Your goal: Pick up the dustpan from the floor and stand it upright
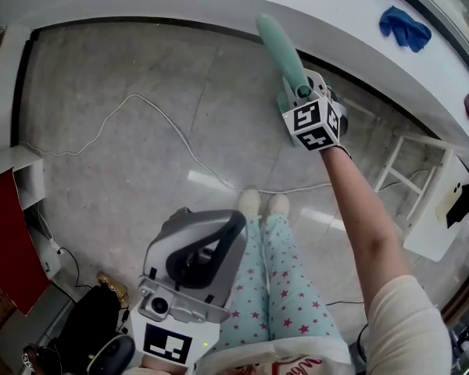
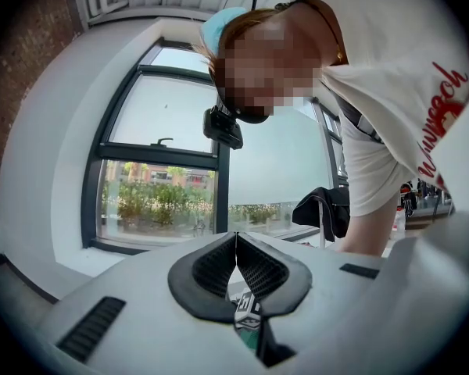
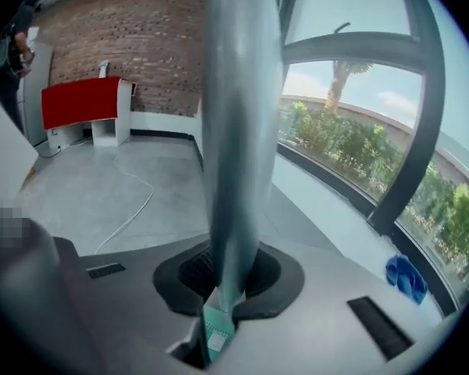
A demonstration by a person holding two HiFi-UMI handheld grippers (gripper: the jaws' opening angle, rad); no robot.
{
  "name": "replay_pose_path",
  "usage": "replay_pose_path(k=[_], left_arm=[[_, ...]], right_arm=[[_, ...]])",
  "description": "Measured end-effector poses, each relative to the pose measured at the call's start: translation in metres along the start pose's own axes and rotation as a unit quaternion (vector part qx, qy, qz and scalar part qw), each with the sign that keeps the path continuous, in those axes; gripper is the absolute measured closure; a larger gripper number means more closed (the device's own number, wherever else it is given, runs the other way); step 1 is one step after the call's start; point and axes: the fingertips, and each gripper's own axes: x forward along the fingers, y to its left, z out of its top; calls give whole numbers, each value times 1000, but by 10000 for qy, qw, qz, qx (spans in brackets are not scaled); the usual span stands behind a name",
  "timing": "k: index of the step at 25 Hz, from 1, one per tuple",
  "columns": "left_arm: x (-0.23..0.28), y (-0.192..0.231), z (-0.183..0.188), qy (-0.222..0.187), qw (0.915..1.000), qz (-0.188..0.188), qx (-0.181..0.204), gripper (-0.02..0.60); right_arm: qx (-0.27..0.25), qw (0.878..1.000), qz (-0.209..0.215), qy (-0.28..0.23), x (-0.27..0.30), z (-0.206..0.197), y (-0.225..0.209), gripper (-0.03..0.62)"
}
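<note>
my right tool (image 3: 227, 283) is clamped narrow on the dustpan handle (image 3: 238, 131). in the right gripper view the pale teal shaft runs straight up out of the dark pads and fills the middle of the picture. in the head view the handle (image 1: 285, 49) is at the end of my outstretched arm, above the grey floor (image 1: 102, 69), slanting away from the right tool (image 1: 299, 92) toward the white window ledge (image 1: 219, 6). only this handle shows; i can't see the pan end in any view.

my left tool (image 2: 236, 247) is pinched together with nothing in it, the two pads meeting at their tips. in the head view it sits close to my body, beside my star-print trousers (image 1: 273, 287).

a white cable (image 1: 141, 116) snakes across the floor. a blue cloth (image 1: 404, 26) lies on the ledge, well apart from the handle, and a red cabinet (image 1: 8, 241) stands at the left edge.
</note>
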Motion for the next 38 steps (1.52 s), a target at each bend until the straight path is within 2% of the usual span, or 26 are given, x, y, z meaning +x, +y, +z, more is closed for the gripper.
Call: replay_pose_path(k=[7,16,19,24,31,35,38], left_arm=[[18,-2,-6,103,9999,-74,-75,560],[42,-11,1,130,9995,-269,-33,560],[44,-14,0,132,9994,-308,-68,560],[48,-18,-7,163,9992,-322,-143,560],[50,-20,-6,190,9993,-286,-165,560],[51,-21,-5,240,9994,-217,-144,560],[54,-28,-2,208,9993,-253,-152,560]], right_arm=[[1221,9913,-482,26,-16,-32,-48,543],[2067,9730,-1025,0,-22,-61,-86,543],[2022,9735,-1070,-7,-26,-73,-98,543],[1445,9870,-709,-18,-22,-71,-95,543],[1322,9893,-604,82,-23,-71,-94,539],[1574,9867,-362,-185,-32,-64,-82,430],[1579,9865,-320,-305,-44,-60,-73,399]])
